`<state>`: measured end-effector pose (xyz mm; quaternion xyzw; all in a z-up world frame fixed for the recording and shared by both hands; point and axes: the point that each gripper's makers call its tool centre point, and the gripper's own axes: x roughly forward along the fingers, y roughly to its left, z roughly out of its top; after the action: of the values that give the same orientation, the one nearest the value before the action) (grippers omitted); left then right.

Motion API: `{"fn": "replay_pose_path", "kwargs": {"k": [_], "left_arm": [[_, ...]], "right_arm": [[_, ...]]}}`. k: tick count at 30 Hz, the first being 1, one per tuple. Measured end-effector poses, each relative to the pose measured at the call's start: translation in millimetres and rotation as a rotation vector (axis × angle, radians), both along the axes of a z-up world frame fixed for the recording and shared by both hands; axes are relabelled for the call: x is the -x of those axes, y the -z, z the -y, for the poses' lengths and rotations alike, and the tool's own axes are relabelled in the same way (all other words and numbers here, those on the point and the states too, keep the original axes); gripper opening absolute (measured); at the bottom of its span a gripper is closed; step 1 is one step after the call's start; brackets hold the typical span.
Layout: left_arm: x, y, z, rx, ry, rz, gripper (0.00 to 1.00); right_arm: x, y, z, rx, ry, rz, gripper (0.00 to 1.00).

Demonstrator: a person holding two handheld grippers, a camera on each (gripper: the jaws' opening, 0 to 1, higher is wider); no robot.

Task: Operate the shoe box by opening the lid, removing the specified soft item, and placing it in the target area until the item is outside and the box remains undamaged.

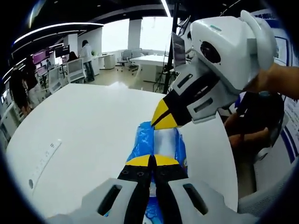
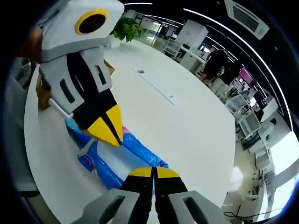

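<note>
A soft blue packet (image 1: 164, 145) with a pale middle lies lengthwise on the white table (image 1: 93, 126). My left gripper (image 1: 152, 161) has its yellow-tipped jaws shut on the packet's near end. The right gripper (image 1: 161, 119) comes down from the upper right, shut on the far end. In the right gripper view the same blue packet (image 2: 110, 161) stretches away from my right gripper (image 2: 153, 171), which pinches its corner. The left gripper (image 2: 110, 133) points down onto the packet from the upper left. A brown cardboard box (image 2: 43, 95) sits behind it, mostly hidden.
A long socket strip (image 2: 156, 86) is set into the table top (image 2: 187, 135). A person's hand (image 1: 280, 79) holds the right gripper, with a chair (image 1: 271, 186) beside the table edge. Desks, a plant (image 2: 126, 28) and people stand far behind.
</note>
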<state>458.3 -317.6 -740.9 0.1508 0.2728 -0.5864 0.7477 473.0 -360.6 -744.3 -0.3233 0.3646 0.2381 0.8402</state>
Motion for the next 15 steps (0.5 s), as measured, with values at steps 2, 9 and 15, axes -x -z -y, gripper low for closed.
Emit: {"fn": "replay_pose_path", "kwargs": {"k": [2,9,15], "left_arm": [[-0.9,3.8,1.7,-0.003,0.000,-0.005,0.00],[-2.7,19.5,8.7,-0.012,0.005,-0.025,0.00],[-9.0,30.8,12.0,-0.018,0.002,-0.028,0.00]], "right_arm": [[-0.6,3.6,2.2,0.003,0.004,-0.003,0.00],[-2.5,17.4,10.9,0.000,0.028,-0.012,0.00],[-7.0,28.4,14.3,-0.009,0.048,-0.020,0.00]]}}
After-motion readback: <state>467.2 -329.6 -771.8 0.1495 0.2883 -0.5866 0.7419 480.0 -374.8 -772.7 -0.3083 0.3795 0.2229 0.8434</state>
